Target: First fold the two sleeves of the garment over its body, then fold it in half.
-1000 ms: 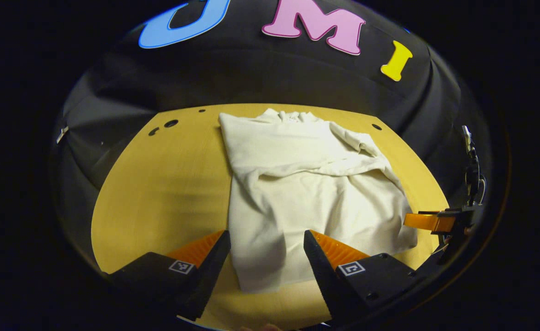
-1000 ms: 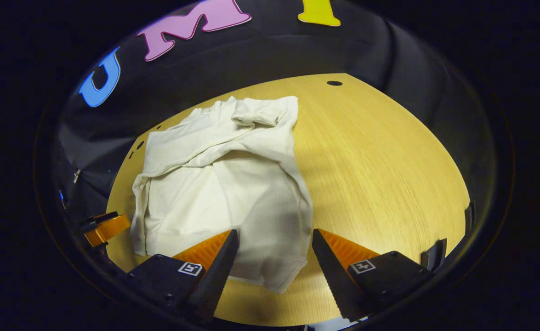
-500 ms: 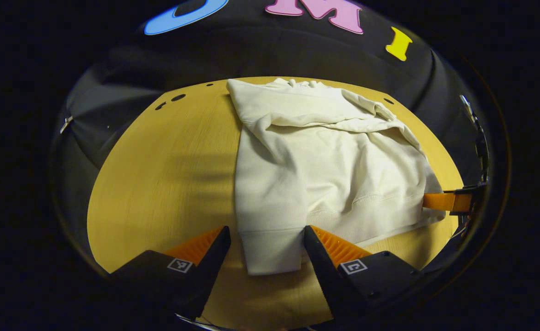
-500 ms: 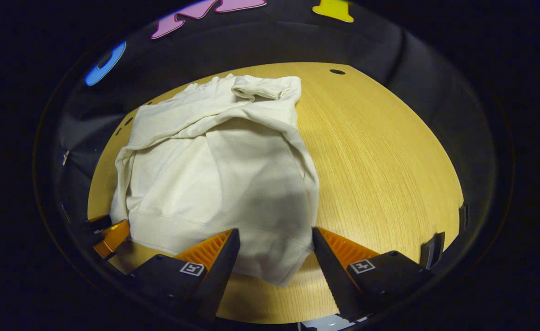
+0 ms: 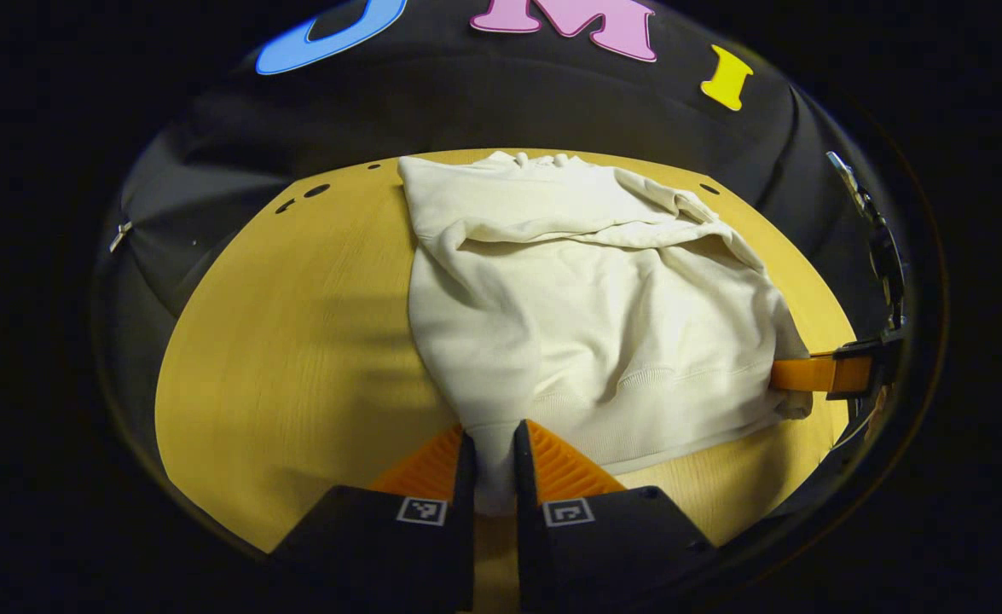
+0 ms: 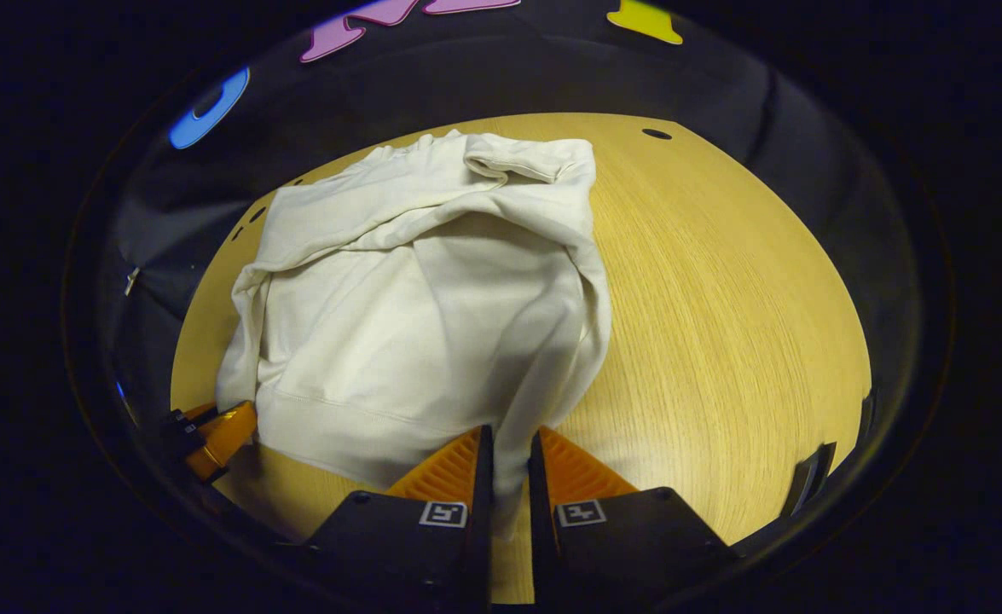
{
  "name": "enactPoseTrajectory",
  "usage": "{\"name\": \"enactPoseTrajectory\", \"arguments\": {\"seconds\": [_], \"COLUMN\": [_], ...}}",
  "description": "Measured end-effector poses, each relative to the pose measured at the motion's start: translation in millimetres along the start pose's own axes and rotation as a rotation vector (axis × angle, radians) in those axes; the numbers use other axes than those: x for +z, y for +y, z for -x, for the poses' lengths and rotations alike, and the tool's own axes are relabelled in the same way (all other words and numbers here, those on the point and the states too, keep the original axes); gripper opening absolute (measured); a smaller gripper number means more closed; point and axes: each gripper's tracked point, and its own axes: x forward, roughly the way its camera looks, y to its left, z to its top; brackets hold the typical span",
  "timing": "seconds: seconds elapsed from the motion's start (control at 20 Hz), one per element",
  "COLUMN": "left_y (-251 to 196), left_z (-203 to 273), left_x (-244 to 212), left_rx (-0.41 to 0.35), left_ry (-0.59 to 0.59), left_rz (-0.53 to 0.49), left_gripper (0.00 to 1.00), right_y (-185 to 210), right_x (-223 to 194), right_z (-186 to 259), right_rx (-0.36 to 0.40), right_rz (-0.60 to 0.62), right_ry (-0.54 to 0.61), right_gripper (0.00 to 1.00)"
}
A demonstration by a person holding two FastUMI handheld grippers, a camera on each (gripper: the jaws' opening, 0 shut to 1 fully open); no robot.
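Tongs [image 5: 490, 460] [image 6: 511, 469] pinch both bottom corners of cream garment [image 5: 586, 307].

Wooden table [image 5: 296, 341], cream garment [image 5: 603, 307] on it

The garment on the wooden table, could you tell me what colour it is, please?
Plain cream-white fabric garment, no pattern; clearest in the right gripper view.

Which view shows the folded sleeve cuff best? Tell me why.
The right gripper view: the sleeve cuff lies open, doubled over at the garment's far end. In the left gripper view the cuff is foreshortened and crumpled.
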Motion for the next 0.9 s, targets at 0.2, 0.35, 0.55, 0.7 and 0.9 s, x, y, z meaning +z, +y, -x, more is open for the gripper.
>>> {"name": "enactPoseTrajectory", "arguments": {"seconds": [0.2,0.35,0.55,0.7,0.9], "left_y": [-0.5,1.2,5.3,5.6,7.5], "left_z": [-0.7,2.0,17.3,33.9,54.0], "left_x": [3.4,7.6,25.3,50.5,107.1], "left_rx": [-0.005,-0.039,-0.084,-0.098,-0.117], "left_ry": [0.014,0.040,0.028,-0.016,-0.103], "left_rz": [0.046,0.084,0.193,0.204,0.208], "left_gripper": [0.08,0.07,0.07,0.07,0.07], "right_y": [3.4,2.7,12.5,25.6,41.3], "right_x": [2.1,12.6,37.2,68.2,118.6], "right_z": [-0.9,4.3,17.7,26.0,31.3], "right_rx": [0.082,0.111,0.145,0.178,0.223], "right_rz": [-0.048,-0.062,-0.072,-0.087,-0.081], "right_ry": [0.034,0.026,-0.012,-0.050,-0.108], "right_gripper": [0.08,0.07,0.07,0.07,0.07]}}
